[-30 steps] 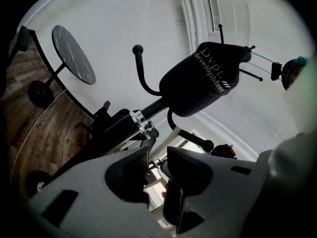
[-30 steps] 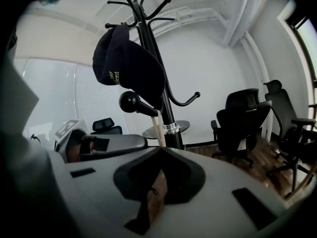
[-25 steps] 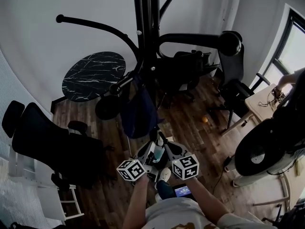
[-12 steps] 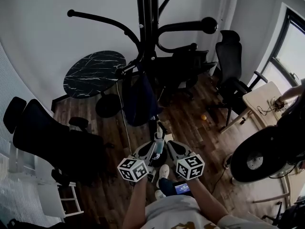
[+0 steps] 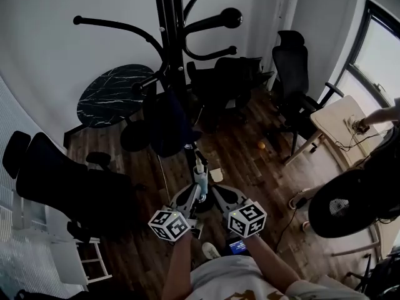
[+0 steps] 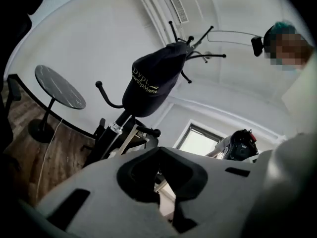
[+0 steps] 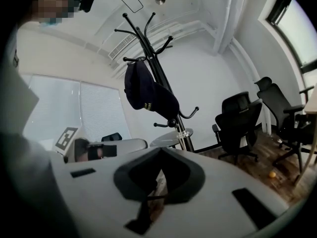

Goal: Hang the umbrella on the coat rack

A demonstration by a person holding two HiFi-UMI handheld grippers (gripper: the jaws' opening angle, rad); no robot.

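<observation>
Though near, umbrella (image 5: 164, 124) outside closed fingers (image 6: 89, 202)

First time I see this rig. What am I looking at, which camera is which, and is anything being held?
There is no robot here: a person holds a two-jaw gripper in each hand. The head view comes from a camera on the person's head, looking steeply down at the left gripper and right gripper above a wooden floor. The other two pictures come from cameras riding on each gripper, looking along its jaws. Both pairs of jaws are together with nothing between them. Ahead stands the black coat rack. The folded dark umbrella appears to hang from one of its arms, beside the pole. Nearby are a round marble-topped table and black office chairs.
</observation>
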